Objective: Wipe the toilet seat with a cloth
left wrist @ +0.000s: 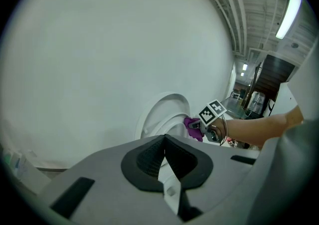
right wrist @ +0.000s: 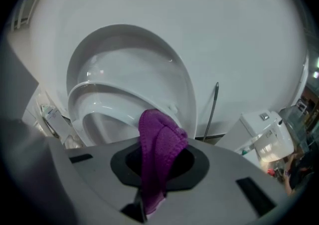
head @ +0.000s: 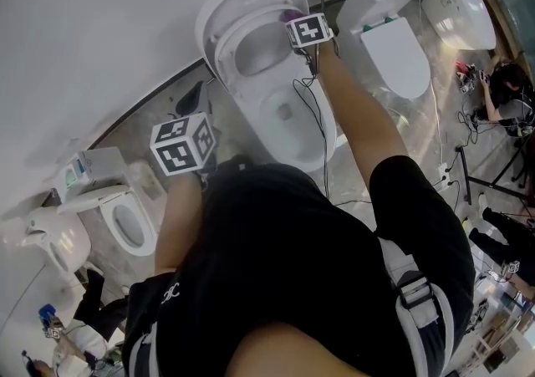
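The purple cloth is bunched and clamped in the fingers of my right gripper, with its loose folds standing up out of the grip. Its top meets the right rim of the toilet seat, close to the hinge, though I cannot confirm from here that it presses on the plastic. The seat is tilted up off the bowl, and the lid stands raised behind it against the white wall.

In the head view the cloth shows only as a small purple patch beside the marker cube, at the back of the seat ring. A black cable runs from the right gripper down across the bowl's edge.

My left gripper is held well apart from the toilet, off to its left side, with its fingers pressed together and nothing between them. Its camera looks across at the right gripper and the cloth at the seat's edge.

A thin metal pipe rises along the wall just right of the toilet. Other white toilets stand on the floor to either side.
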{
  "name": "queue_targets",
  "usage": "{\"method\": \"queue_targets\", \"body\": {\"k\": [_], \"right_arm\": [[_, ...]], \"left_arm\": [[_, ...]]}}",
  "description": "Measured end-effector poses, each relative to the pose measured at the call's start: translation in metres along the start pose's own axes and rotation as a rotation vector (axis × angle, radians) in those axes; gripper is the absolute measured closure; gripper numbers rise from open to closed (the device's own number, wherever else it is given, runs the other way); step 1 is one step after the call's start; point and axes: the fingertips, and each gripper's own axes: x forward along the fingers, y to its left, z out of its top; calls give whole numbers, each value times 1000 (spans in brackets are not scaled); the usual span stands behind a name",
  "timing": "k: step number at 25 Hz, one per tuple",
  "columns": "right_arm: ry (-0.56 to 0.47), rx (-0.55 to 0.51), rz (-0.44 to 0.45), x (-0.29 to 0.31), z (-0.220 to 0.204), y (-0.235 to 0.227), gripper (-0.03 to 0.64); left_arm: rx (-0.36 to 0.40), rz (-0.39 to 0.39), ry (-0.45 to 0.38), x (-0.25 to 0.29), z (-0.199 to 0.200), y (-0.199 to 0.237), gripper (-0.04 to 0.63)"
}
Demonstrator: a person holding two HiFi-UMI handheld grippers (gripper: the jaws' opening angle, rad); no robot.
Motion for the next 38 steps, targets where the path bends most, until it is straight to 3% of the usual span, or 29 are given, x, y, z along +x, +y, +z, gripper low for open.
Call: {"method": "queue_targets", "body": {"k": [8, 14, 21, 26, 31, 38], "right_arm": [[-71, -96, 10, -6, 28, 35, 565], [-156, -246, 52, -19, 48, 86, 565], [-142, -444, 132, -21, 41, 169, 565], [-77, -552, 125, -5, 21, 211, 565], [-34, -549, 174, 2, 5, 241, 565], [-29, -546, 164, 6, -5, 250, 565]], "left_arm": [[-12, -9, -3, -1, 0, 20, 586], [-13, -19, -13, -7, 0, 32, 586], [-28, 3, -18, -26, -9, 50, 586], [-49, 40, -8, -45, -27, 68, 586], [-74, 68, -2, -58, -37, 85, 586], [-100, 52, 13, -58, -49, 100, 586]]}}
